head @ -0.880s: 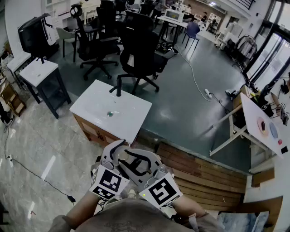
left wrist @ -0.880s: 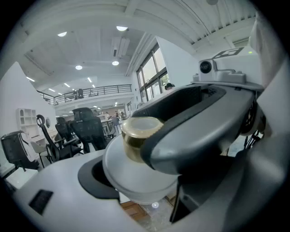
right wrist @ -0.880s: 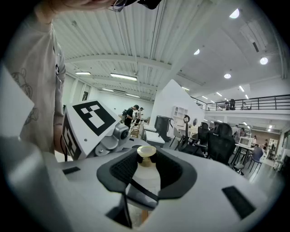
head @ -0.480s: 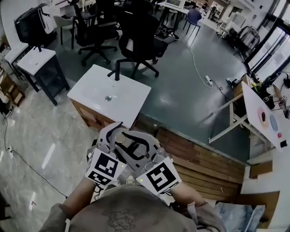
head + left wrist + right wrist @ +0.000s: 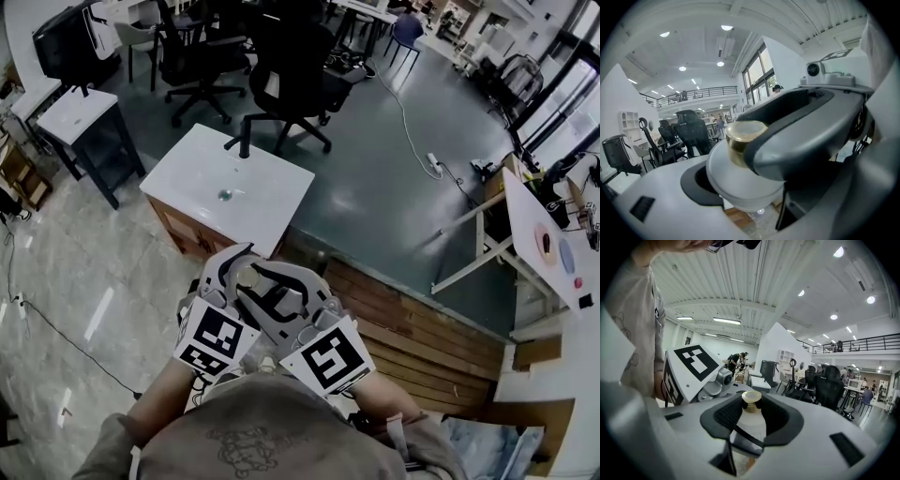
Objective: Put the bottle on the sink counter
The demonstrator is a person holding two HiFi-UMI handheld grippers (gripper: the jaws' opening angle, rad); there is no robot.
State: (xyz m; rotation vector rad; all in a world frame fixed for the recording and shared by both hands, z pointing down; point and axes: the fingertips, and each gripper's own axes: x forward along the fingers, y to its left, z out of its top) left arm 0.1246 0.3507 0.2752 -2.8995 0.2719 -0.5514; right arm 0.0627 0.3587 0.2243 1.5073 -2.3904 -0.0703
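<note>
Bottle [image 5: 749,425] stands upright, long axis vertical, gold cap on top and translucent white body below. The right hand-held gripper [image 5: 751,403] clamps its neck between dark pads. The left hand-held gripper [image 5: 239,267] is spread wide around the body without pinching it. The bottle is held in the air close to the person, well apart from the white sink surface [image 5: 202,187].

- The sink counter [image 5: 225,202] stands ahead of the person, with a faucet [image 5: 246,145] at its far edge.
- An office chair [image 5: 291,75] is behind the counter, and a side table [image 5: 80,117] is well to its left.
- Wooden boards [image 5: 422,342] lie on the floor to its right.
- The bottle [image 5: 249,275] is upright in front of the counter, between the jaws of the left gripper [image 5: 230,272] and the right gripper [image 5: 281,295].
</note>
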